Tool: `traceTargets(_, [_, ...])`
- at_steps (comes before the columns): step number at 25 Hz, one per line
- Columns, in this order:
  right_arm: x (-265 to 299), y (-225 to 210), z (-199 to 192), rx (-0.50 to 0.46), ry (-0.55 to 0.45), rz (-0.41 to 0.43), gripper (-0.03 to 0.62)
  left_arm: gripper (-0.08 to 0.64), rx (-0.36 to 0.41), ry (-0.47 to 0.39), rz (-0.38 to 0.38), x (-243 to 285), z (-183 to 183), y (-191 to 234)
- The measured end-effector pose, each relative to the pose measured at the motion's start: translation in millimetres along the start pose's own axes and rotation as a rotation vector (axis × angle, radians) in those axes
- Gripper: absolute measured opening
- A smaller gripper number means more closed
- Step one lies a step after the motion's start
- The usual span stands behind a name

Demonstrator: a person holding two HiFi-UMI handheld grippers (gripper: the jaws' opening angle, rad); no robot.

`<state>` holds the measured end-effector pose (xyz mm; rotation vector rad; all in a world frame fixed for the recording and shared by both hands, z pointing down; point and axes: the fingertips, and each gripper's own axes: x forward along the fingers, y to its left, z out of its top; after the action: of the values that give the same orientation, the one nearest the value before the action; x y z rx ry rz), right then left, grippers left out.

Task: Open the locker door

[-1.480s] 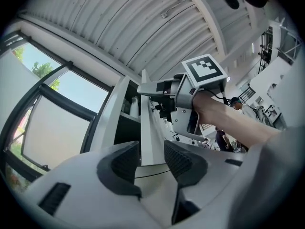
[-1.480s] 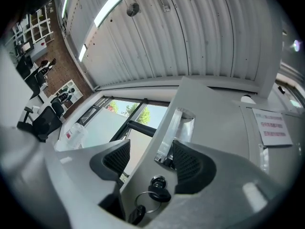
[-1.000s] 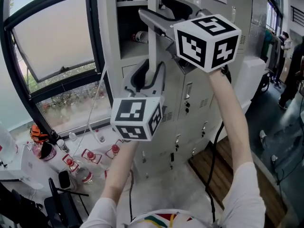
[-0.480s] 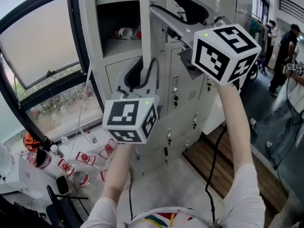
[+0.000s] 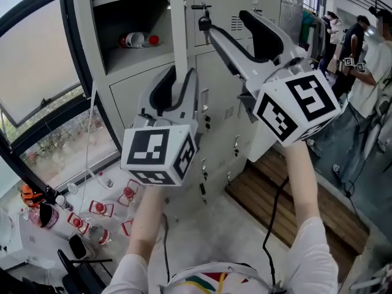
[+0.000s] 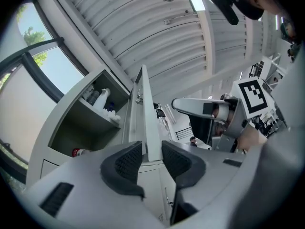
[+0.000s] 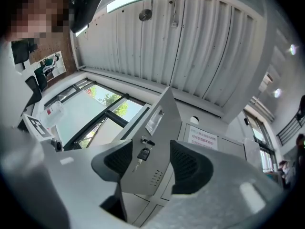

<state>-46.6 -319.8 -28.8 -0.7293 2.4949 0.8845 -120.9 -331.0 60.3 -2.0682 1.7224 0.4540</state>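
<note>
Looking down from the head view, the locker door (image 5: 178, 35) stands swung out. It shows edge-on as a pale upright strip at the right side of its compartment (image 5: 131, 17), where a bottle (image 5: 136, 40) lies on the shelf (image 5: 122, 60). The left gripper (image 5: 179, 78) reaches up from below, with the door's free edge between its jaws. The right gripper (image 5: 226, 22) sits higher and to the right, one fingertip just beside the key (image 5: 201, 22) hanging from the lock. A window (image 5: 43, 84) closes off the left. The floor (image 5: 208, 237) under both arms lies open, with red-topped bottles (image 5: 101, 210) at the left and a wooden platform (image 5: 275, 188) at the right. People (image 5: 361, 41) stand well apart at the far right.

The left gripper view shows the door's (image 6: 145, 113) lower end between the dark pads (image 6: 125, 160), which flank it closely. The jaws have just been opening, and neither pad visibly presses the metal, so the grip is released. Ceiling (image 6: 143, 27) fills the space above.

The right gripper view shows jaws spread wide, grasping nothing, though they have just been closing slightly. The door's outer face (image 7: 159, 142) with the key (image 7: 142, 154) appears between them, with room on both sides.
</note>
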Motion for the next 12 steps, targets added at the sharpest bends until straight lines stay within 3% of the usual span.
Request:
traceTargets(2, [-8.7, -2.8, -6.0, -0.013, 0.017, -0.024, 0.213, 0.12, -0.001, -0.001, -0.014, 4.4, -1.0, -7.2])
traceTargets(8, [-36.0, -24.7, -20.6, -0.027, 0.05, -0.171, 0.013, 0.127, -0.016, -0.002, -0.062, 15.6, -4.5, -24.7])
traceTargets(12, [-53.9, -33.7, -28.7, -0.006, 0.072, -0.222, 0.005, 0.132, -0.033, -0.004, -0.097, 23.7, -7.1, -38.8])
